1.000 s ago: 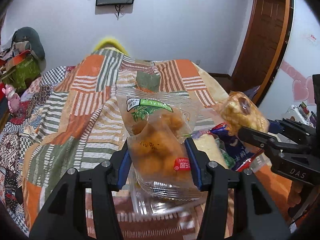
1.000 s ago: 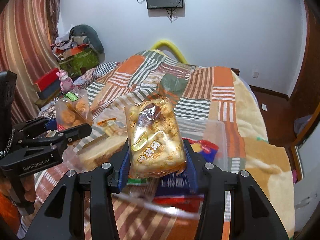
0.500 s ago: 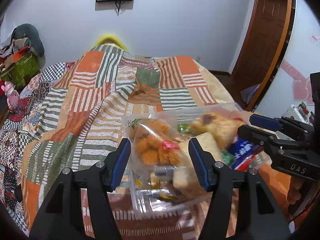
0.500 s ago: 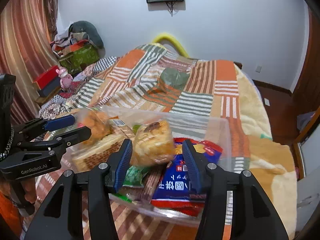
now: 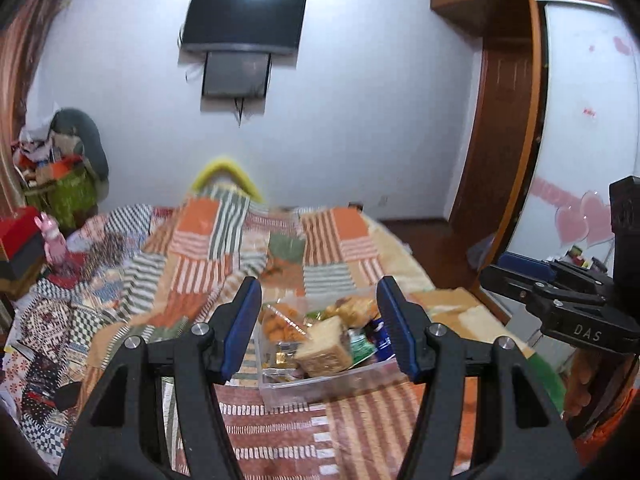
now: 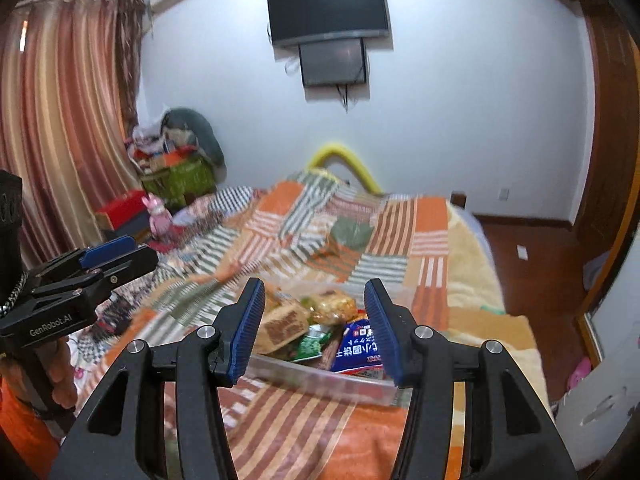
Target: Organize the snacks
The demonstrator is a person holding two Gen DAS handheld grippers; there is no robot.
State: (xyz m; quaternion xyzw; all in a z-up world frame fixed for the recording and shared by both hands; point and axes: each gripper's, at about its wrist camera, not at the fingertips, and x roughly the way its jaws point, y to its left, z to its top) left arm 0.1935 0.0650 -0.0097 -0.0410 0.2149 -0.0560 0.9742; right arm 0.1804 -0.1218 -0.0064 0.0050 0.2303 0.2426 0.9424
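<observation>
Looking past our grippers, we see the bed under its striped patchwork quilt, a dark TV on the white wall, and striped curtains in the right wrist view. On the quilt sits the clear bin, packed with snacks: a bag of orange nuggets, a tan cake block, a golden puffed bag, a green packet and a blue packet with white Asian characters we cannot read clearly. Writing shows on the tools themselves: the right gripper carries "DAS" in the left wrist view, and the left gripper carries "GenRobot.AI" in the right wrist view. Our left gripper is spread wide with nothing between its blue pads, raised clear of the bin. Our right gripper is likewise spread wide and grips nothing, its pads above the bin and not touching it.
</observation>
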